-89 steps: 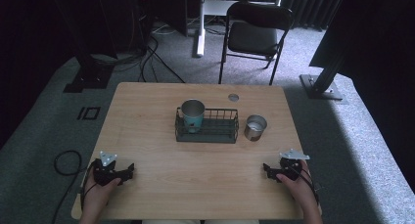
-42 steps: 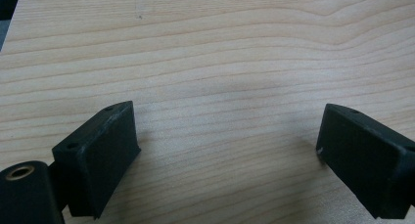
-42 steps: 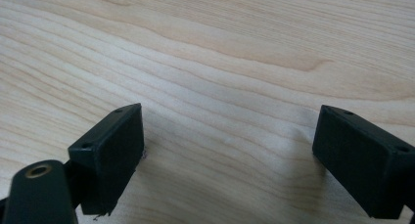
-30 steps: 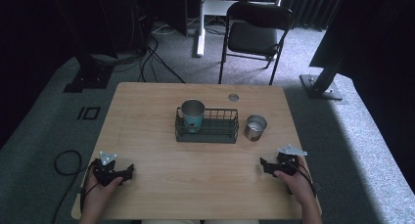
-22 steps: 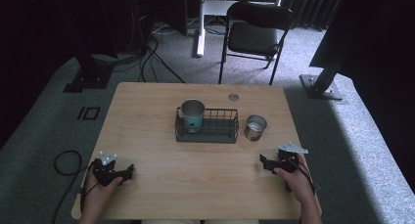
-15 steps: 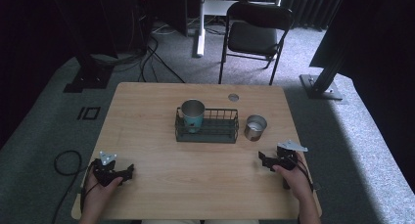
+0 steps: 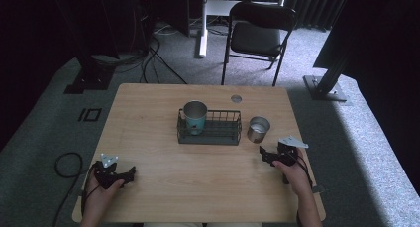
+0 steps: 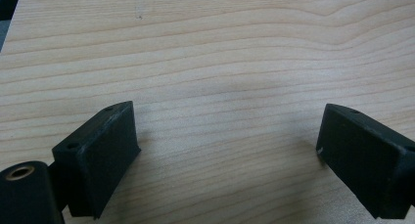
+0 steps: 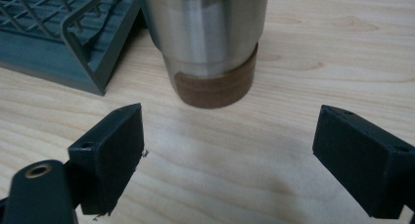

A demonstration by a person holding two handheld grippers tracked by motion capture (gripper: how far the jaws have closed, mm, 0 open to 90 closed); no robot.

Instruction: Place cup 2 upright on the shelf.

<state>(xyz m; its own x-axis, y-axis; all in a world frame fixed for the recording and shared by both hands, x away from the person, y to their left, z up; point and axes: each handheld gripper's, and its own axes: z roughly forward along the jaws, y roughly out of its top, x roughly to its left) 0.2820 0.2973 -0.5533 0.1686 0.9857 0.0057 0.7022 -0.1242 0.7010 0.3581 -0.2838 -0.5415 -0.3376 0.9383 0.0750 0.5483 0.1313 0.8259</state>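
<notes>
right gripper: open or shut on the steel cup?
Open. The right gripper has its jaws spread wide, short of the steel cup, which stands upright beside the wire basket.

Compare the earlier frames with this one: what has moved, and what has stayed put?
The right gripper has moved forward and slightly inward from the table's near right edge toward the steel cup, and its fingers are open with the cup just ahead of them, not touched. Nothing was gripped or released. The left gripper, open on the table, the wire basket and the mug inside it stayed put.
</notes>
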